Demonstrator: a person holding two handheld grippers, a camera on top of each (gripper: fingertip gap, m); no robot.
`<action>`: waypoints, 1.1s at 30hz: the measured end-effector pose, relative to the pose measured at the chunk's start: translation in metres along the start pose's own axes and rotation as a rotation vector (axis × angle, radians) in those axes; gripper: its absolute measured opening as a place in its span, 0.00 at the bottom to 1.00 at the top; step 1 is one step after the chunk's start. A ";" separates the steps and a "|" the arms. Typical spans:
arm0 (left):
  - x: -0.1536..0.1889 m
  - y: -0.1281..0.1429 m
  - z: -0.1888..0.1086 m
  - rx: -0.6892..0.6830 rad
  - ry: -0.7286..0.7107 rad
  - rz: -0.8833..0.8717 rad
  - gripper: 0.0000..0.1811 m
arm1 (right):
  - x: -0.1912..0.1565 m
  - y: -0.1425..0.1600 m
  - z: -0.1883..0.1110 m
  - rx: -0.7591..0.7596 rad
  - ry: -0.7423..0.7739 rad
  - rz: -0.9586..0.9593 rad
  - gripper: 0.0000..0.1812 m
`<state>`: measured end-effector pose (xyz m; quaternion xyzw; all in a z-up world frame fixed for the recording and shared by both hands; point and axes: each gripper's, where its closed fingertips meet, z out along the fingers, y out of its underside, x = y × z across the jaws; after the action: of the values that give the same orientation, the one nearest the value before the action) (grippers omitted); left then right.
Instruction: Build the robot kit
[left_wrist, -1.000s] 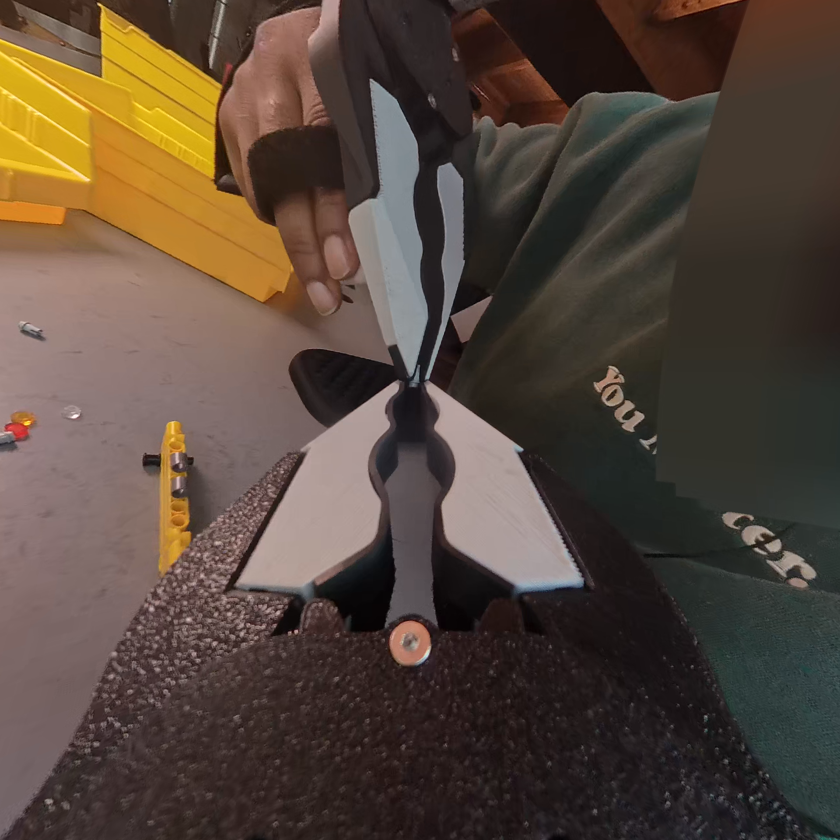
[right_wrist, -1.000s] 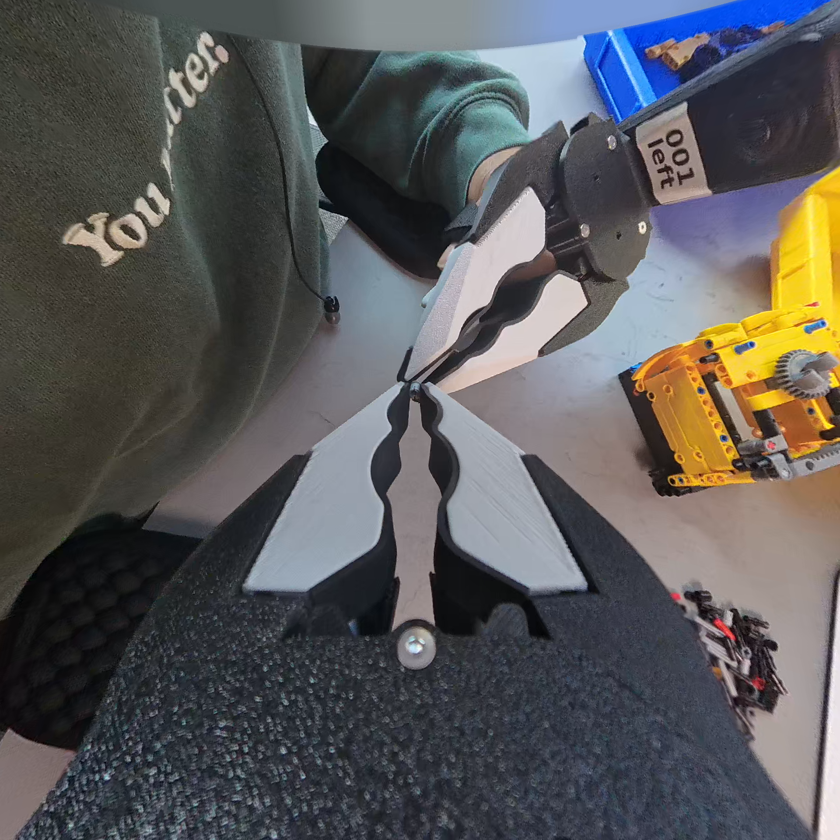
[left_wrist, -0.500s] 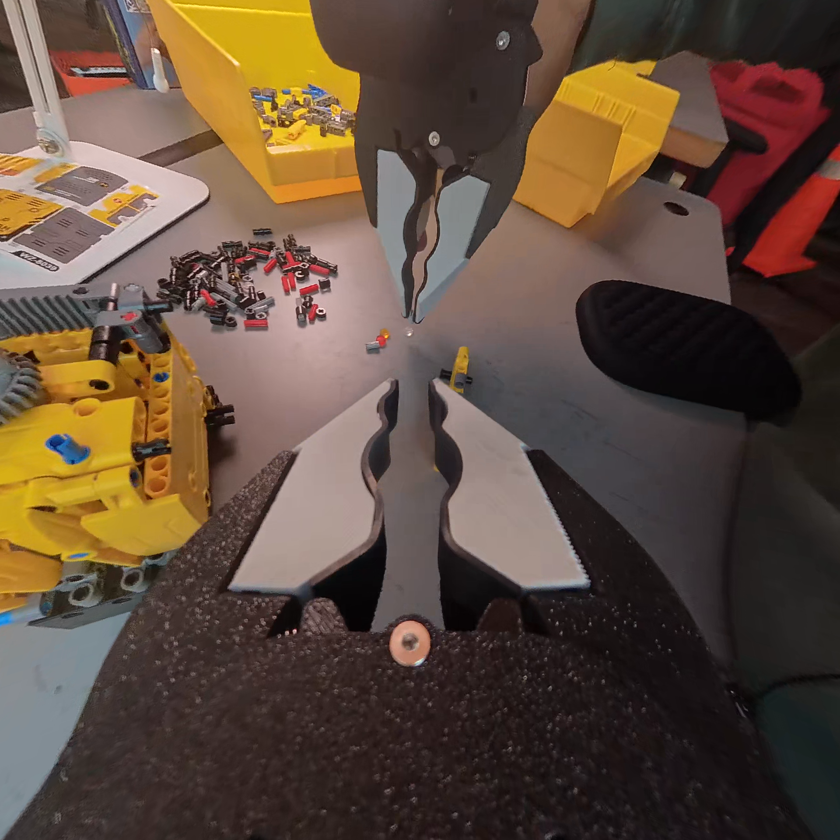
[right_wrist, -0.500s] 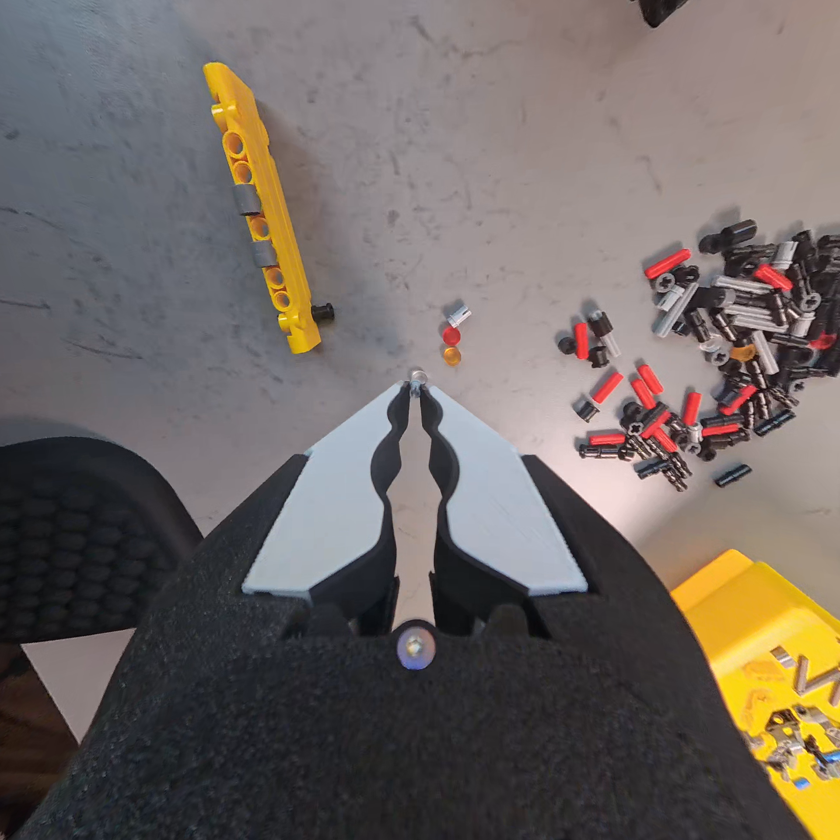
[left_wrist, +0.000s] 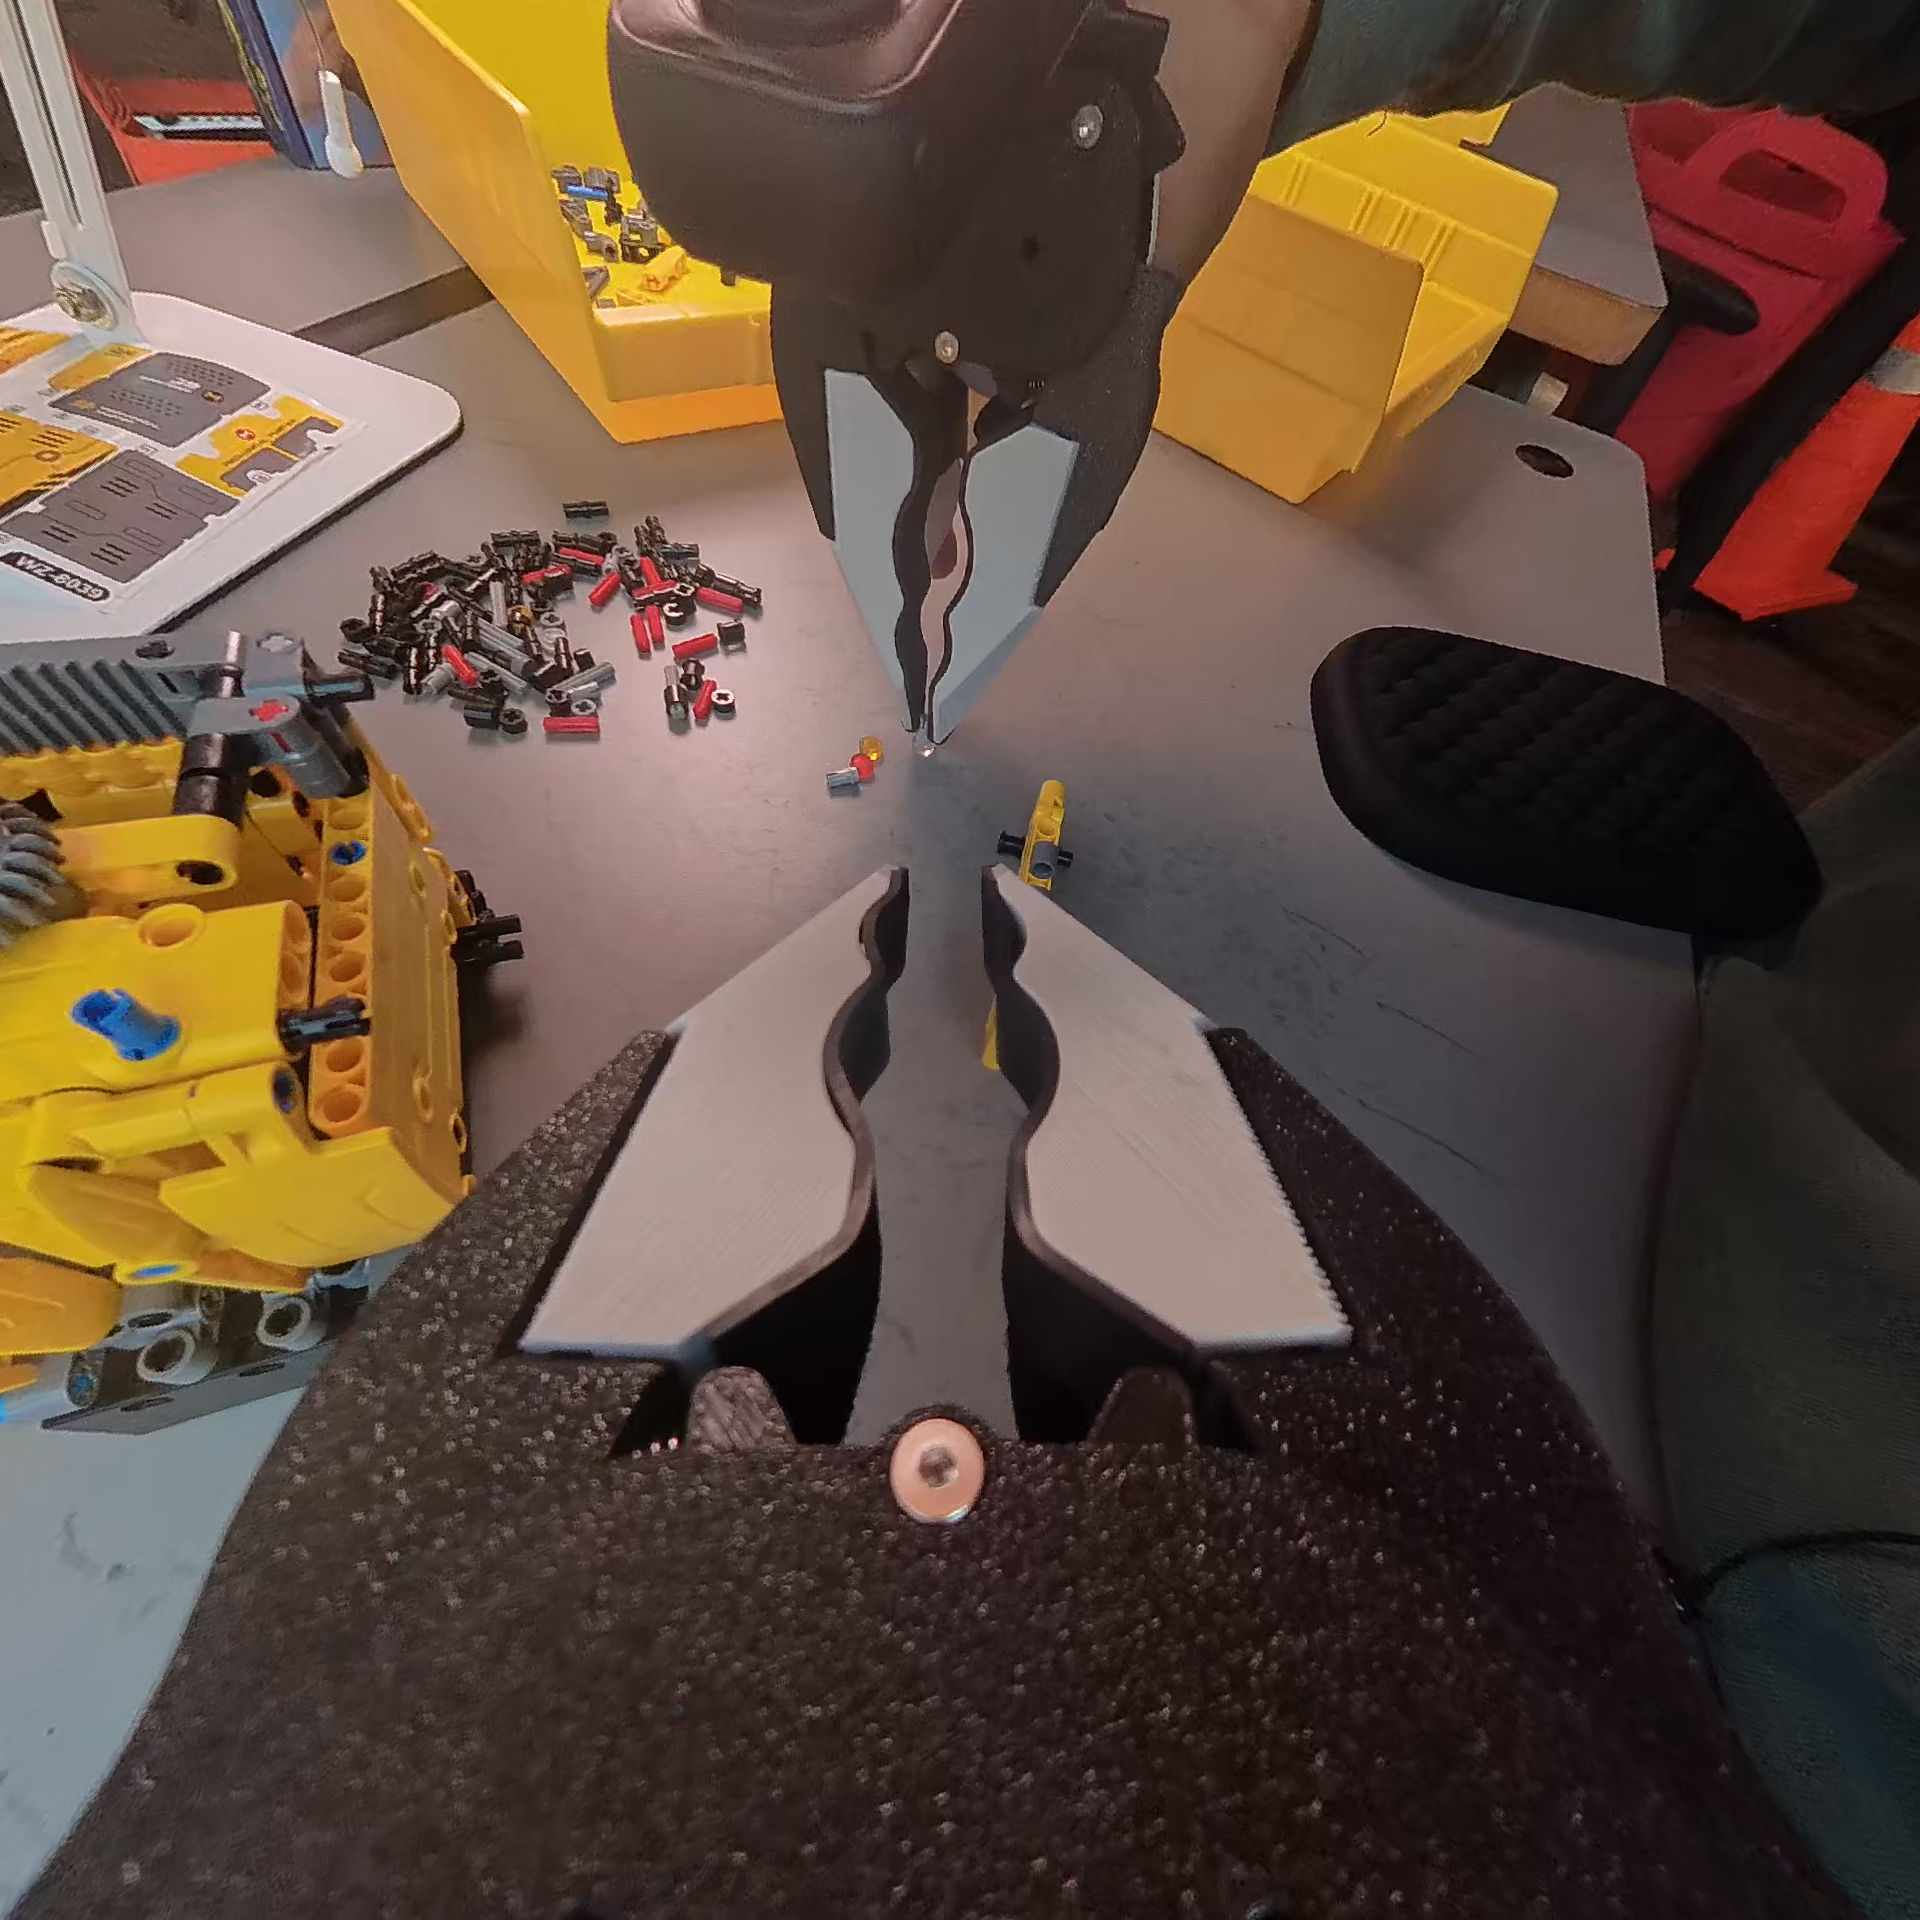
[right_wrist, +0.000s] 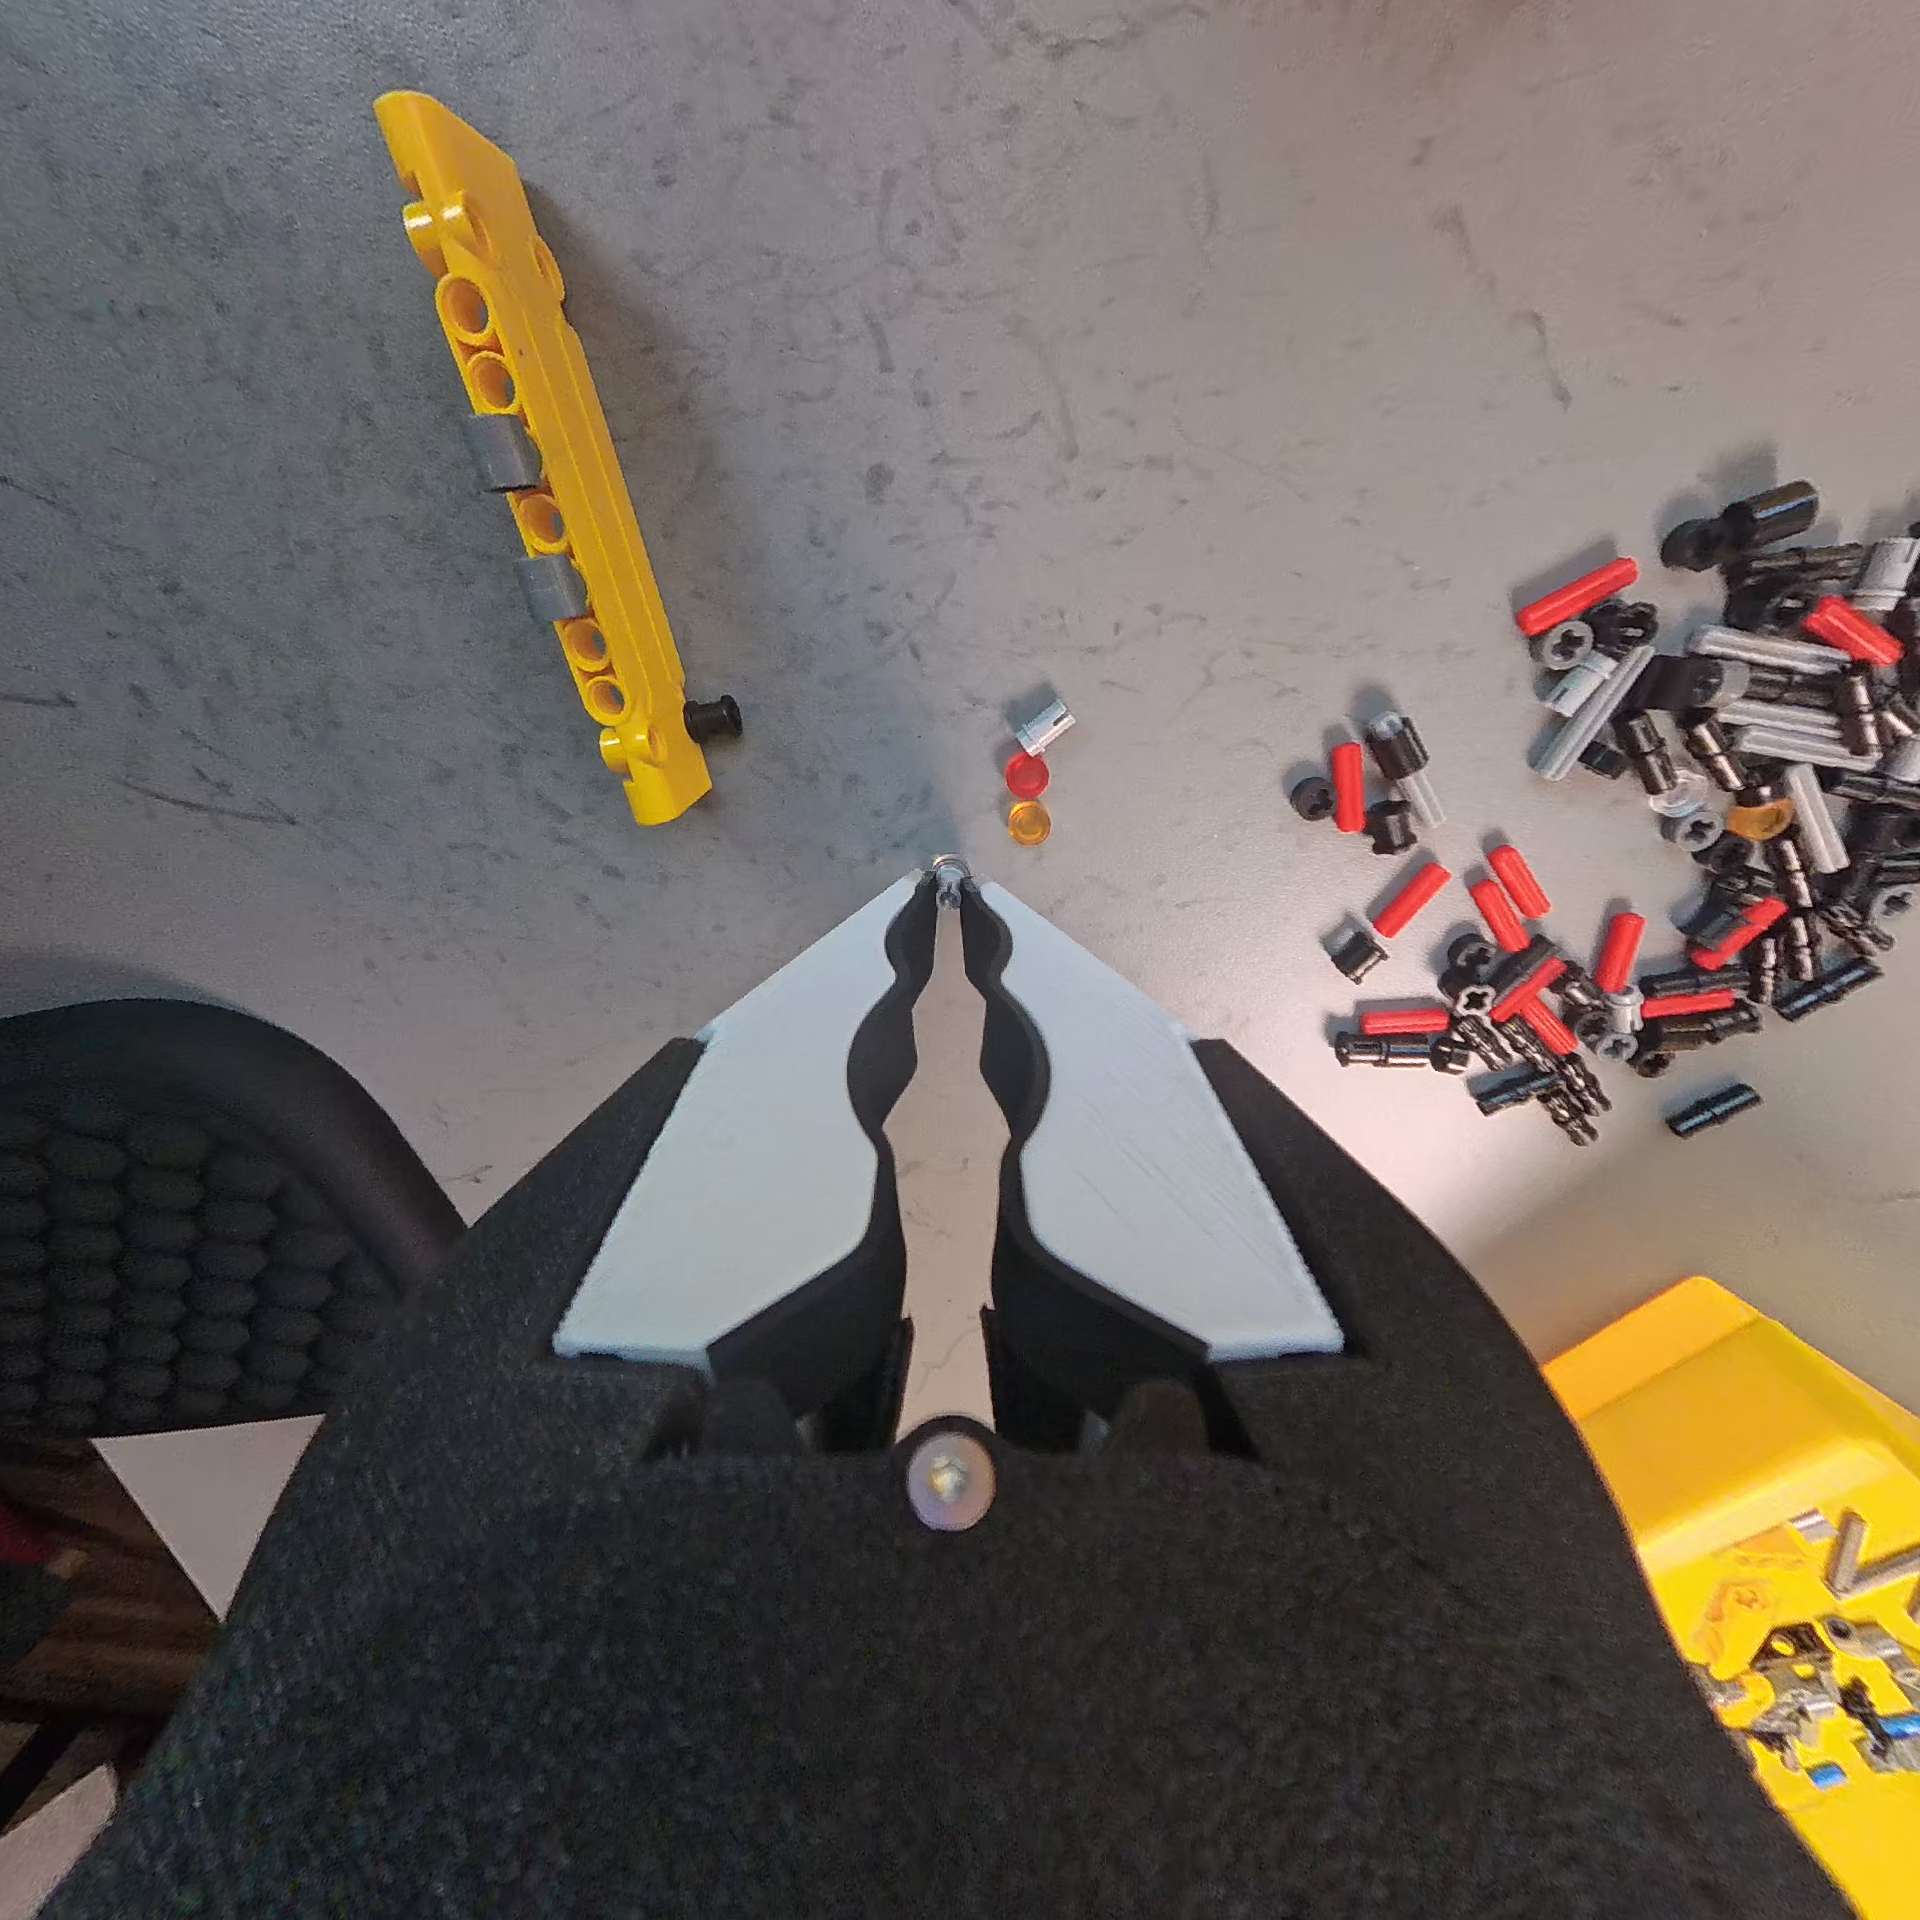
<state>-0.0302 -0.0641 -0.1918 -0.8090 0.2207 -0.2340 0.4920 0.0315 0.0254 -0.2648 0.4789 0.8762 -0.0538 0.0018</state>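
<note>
My right gripper (right_wrist: 948, 883) is shut on a tiny clear round stud (right_wrist: 948, 869), tips down just over the grey table; it also shows in the left wrist view (left_wrist: 925, 732). Beside its tips lie an orange stud (right_wrist: 1029, 821), a red stud (right_wrist: 1027, 773) and a small grey connector (right_wrist: 1042, 719). A long yellow holed beam (right_wrist: 540, 457) with a black pin lies to the left; its end shows in the left wrist view (left_wrist: 1044, 831). My left gripper (left_wrist: 943, 883) is open and empty, low over the table, pointing at the right gripper.
A half-built yellow brick vehicle (left_wrist: 208, 997) stands at the left. A pile of black, red and grey pins (left_wrist: 551, 634) (right_wrist: 1662, 831) lies beyond. Yellow bins (left_wrist: 1340, 312) (right_wrist: 1766, 1538), an instruction sheet (left_wrist: 156, 457) and a black chair armrest (left_wrist: 1558, 769) ring the table. Left tips to right tips: about 12 centimeters.
A second ago both grippers met tip to tip in front of a person's green sweatshirt. Both swung down to the table; the left opened, the right now holds the clear stud near the table.
</note>
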 end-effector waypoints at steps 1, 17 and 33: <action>0.000 0.000 0.000 0.000 0.003 -0.002 0.07 | 0.000 0.000 0.000 -0.005 0.002 0.000 0.02; 0.002 0.000 -0.001 -0.004 -0.004 -0.006 0.06 | 0.000 -0.002 0.002 -0.055 0.075 -0.065 0.01; 0.000 0.004 0.002 -0.005 0.006 -0.038 0.06 | -0.003 0.001 0.001 0.442 0.060 0.151 0.02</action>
<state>-0.0294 -0.0645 -0.1961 -0.8136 0.2075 -0.2449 0.4847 0.0336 0.0233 -0.2662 0.5330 0.8046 -0.2298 -0.1253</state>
